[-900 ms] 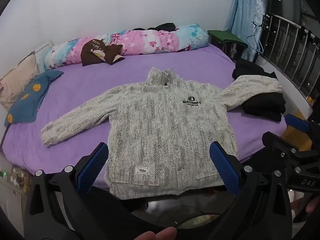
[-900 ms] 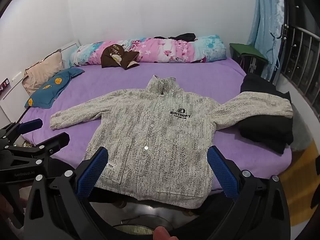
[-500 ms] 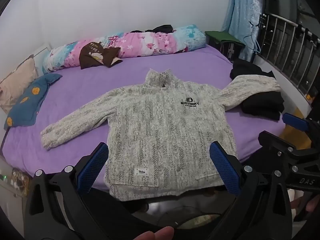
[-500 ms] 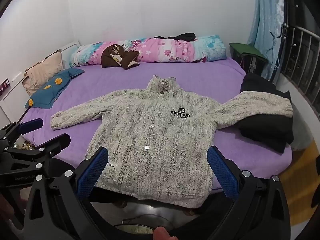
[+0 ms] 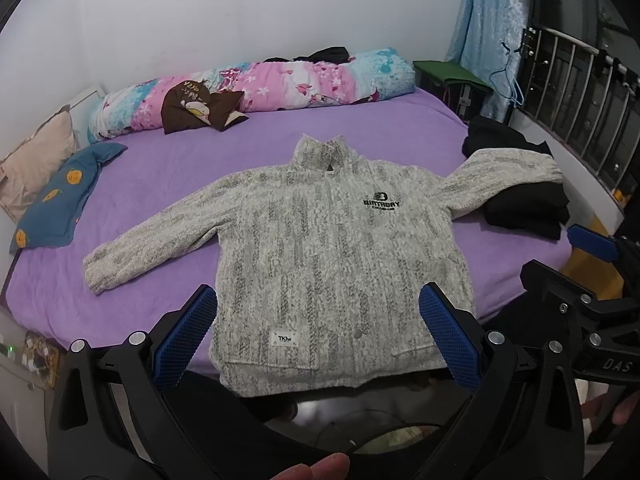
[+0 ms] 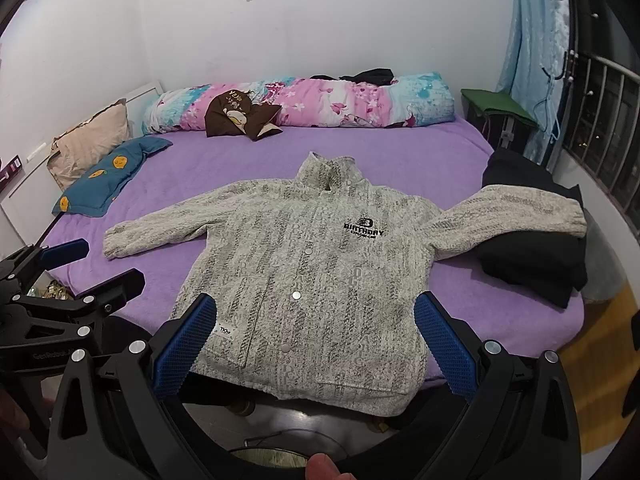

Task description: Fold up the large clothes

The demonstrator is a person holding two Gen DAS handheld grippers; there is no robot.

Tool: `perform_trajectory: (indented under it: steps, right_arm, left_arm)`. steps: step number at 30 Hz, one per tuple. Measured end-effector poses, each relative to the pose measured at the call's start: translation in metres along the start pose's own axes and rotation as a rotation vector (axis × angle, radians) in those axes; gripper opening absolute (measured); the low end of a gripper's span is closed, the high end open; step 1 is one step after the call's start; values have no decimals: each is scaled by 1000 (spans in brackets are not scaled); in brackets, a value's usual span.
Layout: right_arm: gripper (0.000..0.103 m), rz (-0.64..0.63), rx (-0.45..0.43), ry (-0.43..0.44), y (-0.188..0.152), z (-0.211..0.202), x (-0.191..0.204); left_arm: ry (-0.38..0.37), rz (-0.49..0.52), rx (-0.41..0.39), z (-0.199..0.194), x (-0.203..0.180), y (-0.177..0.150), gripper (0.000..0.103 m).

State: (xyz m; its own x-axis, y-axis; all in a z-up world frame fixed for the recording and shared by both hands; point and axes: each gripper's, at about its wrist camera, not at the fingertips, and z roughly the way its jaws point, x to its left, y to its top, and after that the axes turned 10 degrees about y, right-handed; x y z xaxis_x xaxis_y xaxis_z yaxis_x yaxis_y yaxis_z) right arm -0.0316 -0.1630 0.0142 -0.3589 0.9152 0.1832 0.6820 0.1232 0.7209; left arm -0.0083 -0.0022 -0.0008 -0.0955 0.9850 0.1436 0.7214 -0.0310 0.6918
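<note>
A grey-white knit jacket (image 5: 336, 248) lies face up and spread flat on the purple bed (image 5: 168, 172), collar away from me, both sleeves out. It also shows in the right wrist view (image 6: 312, 272). Its hem hangs over the near bed edge. Its right sleeve cuff (image 6: 560, 216) rests on a black folded pile. My left gripper (image 5: 318, 332) is open and empty, hovering before the hem. My right gripper (image 6: 314, 340) is open and empty, also just short of the hem. Each gripper shows at the side of the other's view.
A black folded pile of clothes (image 6: 532, 256) sits at the bed's right edge. A blue cushion (image 6: 108, 176), a beige pillow (image 6: 92, 140), a brown cushion (image 6: 240, 116) and a pink-blue rolled quilt (image 6: 340, 96) lie along the far and left sides. A railing (image 5: 580, 92) stands right.
Both grippers have drifted slightly toward the bed; the jacket sits a little higher in the left view. Nothing was gripped or moved.
</note>
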Motion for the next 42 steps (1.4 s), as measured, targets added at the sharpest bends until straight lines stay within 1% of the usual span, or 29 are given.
perform_trajectory:
  steps: [7,13,35,42]
  right_arm:
    - [97,0,-6,-3,2,-3,1]
    - [97,-4,-11,3,1,-4,0]
    - [97,-11,-8,15,0,-3,2]
    - [97,-18,-6,18,-1,-1,5]
  left_arm:
    - [2,-2,-5,-2,0,0,97]
    - [-6,-14,10,0,4,1,97]
    - [-2,-22,1,-4,3,-1,97]
    - [20,-25,1,-4,7,-3,97]
